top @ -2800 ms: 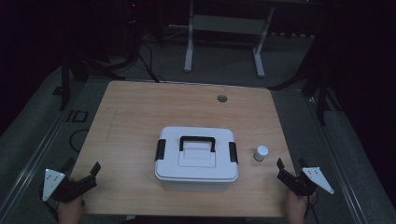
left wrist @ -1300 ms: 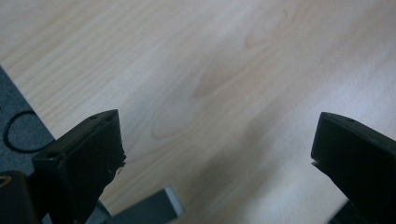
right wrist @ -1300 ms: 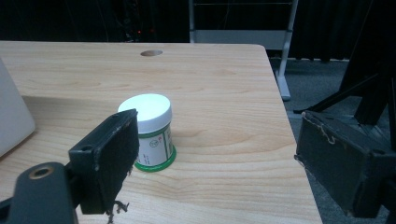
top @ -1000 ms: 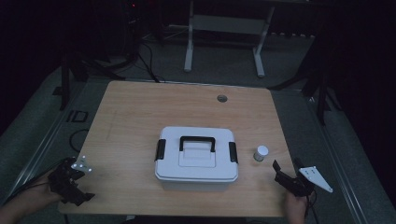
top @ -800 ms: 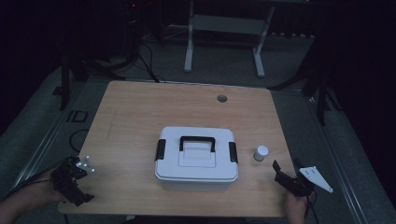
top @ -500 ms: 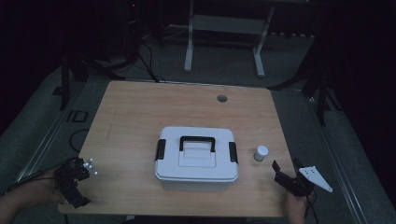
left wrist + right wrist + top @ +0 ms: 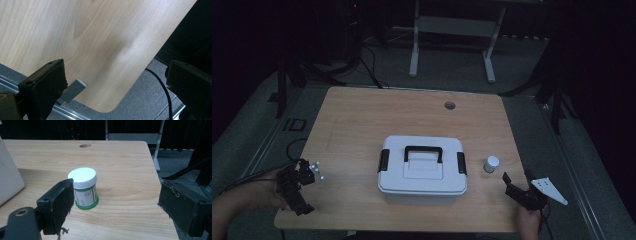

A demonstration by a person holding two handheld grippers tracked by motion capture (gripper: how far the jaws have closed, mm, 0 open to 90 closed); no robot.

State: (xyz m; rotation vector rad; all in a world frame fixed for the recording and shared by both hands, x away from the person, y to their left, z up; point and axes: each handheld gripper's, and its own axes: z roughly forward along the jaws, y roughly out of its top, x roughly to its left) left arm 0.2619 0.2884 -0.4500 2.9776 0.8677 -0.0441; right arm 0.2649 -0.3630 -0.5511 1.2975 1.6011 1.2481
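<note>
A white lidded box point(image 7: 422, 169) with a black handle and two black side latches sits mid-table. Right of it stands a small white-capped jar point(image 7: 491, 163) with a green label point(image 7: 85, 187). My right gripper point(image 7: 517, 177) is held near the table's front right, open; in the right gripper view point(image 7: 120, 205) the jar stands just ahead of its jaws, close to the left one, untouched. My left gripper point(image 7: 298, 192) hovers over the near left corner, turned sideways. In the left gripper view point(image 7: 117, 82) its jaws are wide apart with only bare tabletop and the rounded corner between them.
The wooden table point(image 7: 362, 130) has a cable hole point(image 7: 449, 105) at the back. The box's edge point(image 7: 7, 177) lies left of the jar. A black cable point(image 7: 162, 90) runs over the grey floor past the table's corner. A desk frame point(image 7: 414, 45) stands beyond the table.
My left gripper has turned from pointing forward to sideways and crept slightly right over the near left corner. The right gripper has barely moved. Box and jar stay put.
</note>
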